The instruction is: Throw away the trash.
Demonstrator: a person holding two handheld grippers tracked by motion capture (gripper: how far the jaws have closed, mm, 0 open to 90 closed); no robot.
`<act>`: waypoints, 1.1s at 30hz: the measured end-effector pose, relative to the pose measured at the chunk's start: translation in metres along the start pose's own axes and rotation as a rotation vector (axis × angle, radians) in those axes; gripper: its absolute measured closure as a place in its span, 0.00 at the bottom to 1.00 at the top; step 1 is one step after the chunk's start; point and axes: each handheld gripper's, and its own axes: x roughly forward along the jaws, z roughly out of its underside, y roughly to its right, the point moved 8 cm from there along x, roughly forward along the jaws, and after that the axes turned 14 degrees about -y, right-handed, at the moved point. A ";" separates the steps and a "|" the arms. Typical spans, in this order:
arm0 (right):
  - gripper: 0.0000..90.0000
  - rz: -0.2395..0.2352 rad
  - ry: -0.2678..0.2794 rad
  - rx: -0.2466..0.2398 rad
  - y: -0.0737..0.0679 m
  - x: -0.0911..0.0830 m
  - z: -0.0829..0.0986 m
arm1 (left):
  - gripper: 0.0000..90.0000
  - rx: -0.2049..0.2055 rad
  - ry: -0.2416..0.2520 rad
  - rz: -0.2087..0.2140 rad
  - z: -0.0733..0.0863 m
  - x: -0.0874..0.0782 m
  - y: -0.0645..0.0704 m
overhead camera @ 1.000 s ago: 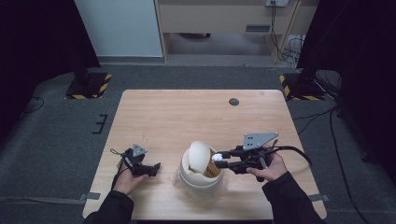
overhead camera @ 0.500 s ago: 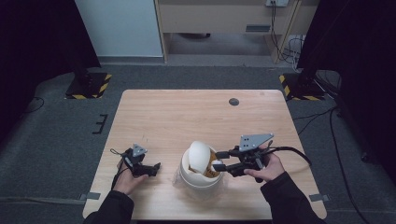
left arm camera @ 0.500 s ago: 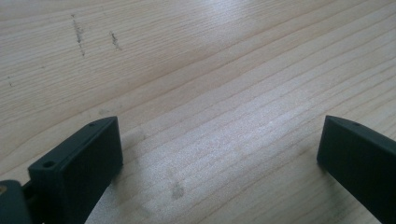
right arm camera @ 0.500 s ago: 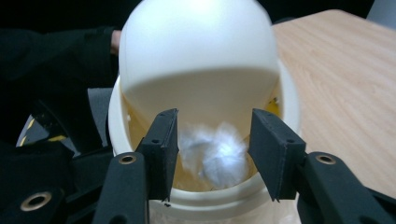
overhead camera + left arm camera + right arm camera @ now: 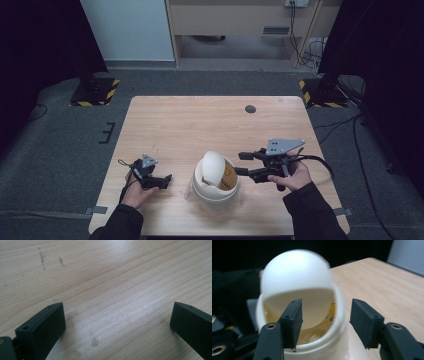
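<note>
A white tub [image 5: 216, 191] stands near the table's front edge, with a round white lid [image 5: 215, 168] propped on edge inside it and brown contents showing. In the right gripper view the tub [image 5: 322, 345] and its lid [image 5: 295, 282] sit just ahead of the jaws. My right gripper [image 5: 241, 163] is open, just right of the tub, holding nothing. My left gripper [image 5: 166, 180] rests on the table left of the tub, open; bare wood lies between its jaws in the left gripper view [image 5: 117, 320].
The wooden table [image 5: 200, 125] has a small dark round spot [image 5: 250, 109] near its far edge. Grey floor surrounds it, with black stands and yellow-striped bases [image 5: 95, 90] at both far corners. Cables [image 5: 345, 120] lie on the right.
My right gripper has drawn back slightly to the right, away from the tub, with its jaws open. The lid stays propped in the tub. The left gripper has not moved.
</note>
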 end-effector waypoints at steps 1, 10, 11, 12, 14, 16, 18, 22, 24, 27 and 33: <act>0.43 0.021 0.013 0.014 0.005 -0.003 0.000 | 0.00 0.000 0.000 0.000 0.000 0.000 0.000; 0.34 0.193 0.041 0.164 0.056 -0.017 0.029 | 0.00 0.000 0.000 0.000 0.000 0.000 0.000; 0.32 0.235 0.036 0.196 0.066 -0.018 0.037 | 0.00 0.000 0.000 0.000 0.000 0.000 0.000; 0.32 0.255 0.031 0.210 0.072 -0.019 0.042 | 0.00 0.000 0.000 0.000 0.000 0.000 0.000; 0.32 0.274 0.028 0.227 0.076 -0.020 0.046 | 0.00 0.000 0.000 0.000 0.000 0.000 0.000; 0.30 0.324 0.017 0.292 0.090 -0.021 0.060 | 0.00 0.000 0.000 0.000 0.000 0.000 0.000; 0.30 0.356 0.001 0.328 0.097 -0.022 0.070 | 0.00 0.000 0.000 0.000 0.000 0.000 0.000; 0.30 0.405 -0.062 0.368 0.109 -0.021 0.090 | 0.00 0.000 0.001 0.000 0.000 0.000 0.000; 0.30 0.413 -0.073 0.373 0.111 -0.020 0.094 | 0.00 0.000 0.000 0.000 0.000 0.000 0.000; 0.26 0.446 -0.103 0.394 0.120 -0.019 0.107 | 0.00 0.000 0.001 0.000 0.000 0.000 0.000; 0.22 0.526 -0.185 0.439 0.136 -0.019 0.133 | 0.00 0.001 0.001 0.004 0.000 0.000 0.000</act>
